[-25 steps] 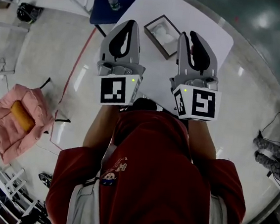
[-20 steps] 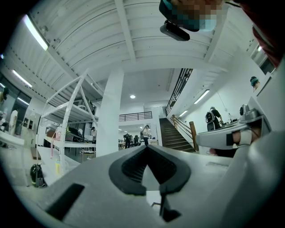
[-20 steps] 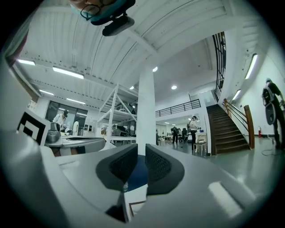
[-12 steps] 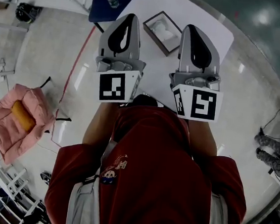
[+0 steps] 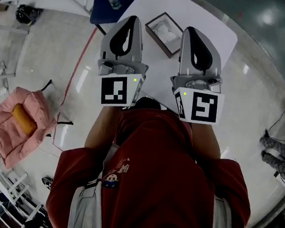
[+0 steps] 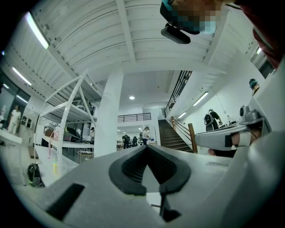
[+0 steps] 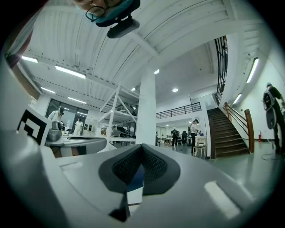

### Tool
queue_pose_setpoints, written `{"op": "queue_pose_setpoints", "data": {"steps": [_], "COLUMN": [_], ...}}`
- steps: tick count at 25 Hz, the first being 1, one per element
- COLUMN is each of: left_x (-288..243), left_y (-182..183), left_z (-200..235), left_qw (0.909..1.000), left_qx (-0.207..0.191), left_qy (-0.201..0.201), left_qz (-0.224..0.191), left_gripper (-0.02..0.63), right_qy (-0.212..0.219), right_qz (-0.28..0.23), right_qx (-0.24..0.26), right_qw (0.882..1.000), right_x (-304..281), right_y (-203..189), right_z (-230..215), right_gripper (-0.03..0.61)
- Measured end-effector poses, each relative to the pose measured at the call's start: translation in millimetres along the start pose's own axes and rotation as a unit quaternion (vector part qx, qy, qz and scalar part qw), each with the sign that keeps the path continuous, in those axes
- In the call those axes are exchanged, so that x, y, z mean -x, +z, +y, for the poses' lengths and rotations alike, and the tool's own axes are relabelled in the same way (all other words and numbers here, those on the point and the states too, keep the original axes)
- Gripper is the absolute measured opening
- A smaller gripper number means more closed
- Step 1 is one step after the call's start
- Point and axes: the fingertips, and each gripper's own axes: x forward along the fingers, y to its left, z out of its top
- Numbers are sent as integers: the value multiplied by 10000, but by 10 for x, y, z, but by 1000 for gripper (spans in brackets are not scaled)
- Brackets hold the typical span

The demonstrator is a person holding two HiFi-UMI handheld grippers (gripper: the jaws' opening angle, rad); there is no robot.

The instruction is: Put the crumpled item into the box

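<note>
Right gripper [image 5: 191, 32] nudged left; crumpled item [image 5: 167, 31] just left.

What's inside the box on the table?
A white crumpled item lies in the box, filling most of it. The box's floor beneath it is covered, so anything under it cannot be seen.

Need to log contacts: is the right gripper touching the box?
Apart. In the right gripper view the right gripper has jaws shut on nothing, aimed at the hall; the head view shows the box down on the table.
</note>
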Motion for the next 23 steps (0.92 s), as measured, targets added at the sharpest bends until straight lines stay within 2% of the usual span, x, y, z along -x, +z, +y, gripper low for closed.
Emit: {"op": "queue_pose_setpoints", "data": {"steps": [6,14,18,23], "left_x": [8,-13,-50,-46], "left_y": [-48,-20,-79,4], "left_z": [22,-13,-40,-52], "left_qw": [10000,10000,9999,9999], "left_qx": [-22,-12,30,37], "left_qy": [10,-51,-47,-69], "left_qz": [85,-10,107,-75], "left_gripper": [3,3,3,3], "right_qy": [-20,-105,-151,-151], "right_qz": [66,91,135,181], "right_qx": [52,107,117,83], "right_qw": [10000,9998,9997,9997], "right_x": [-5,-12,-14,-1], "right_y": [-20,-40,-73,-107], "right_z": [-23,-72,-142,-129], "right_gripper": [2,2,2,2]}}
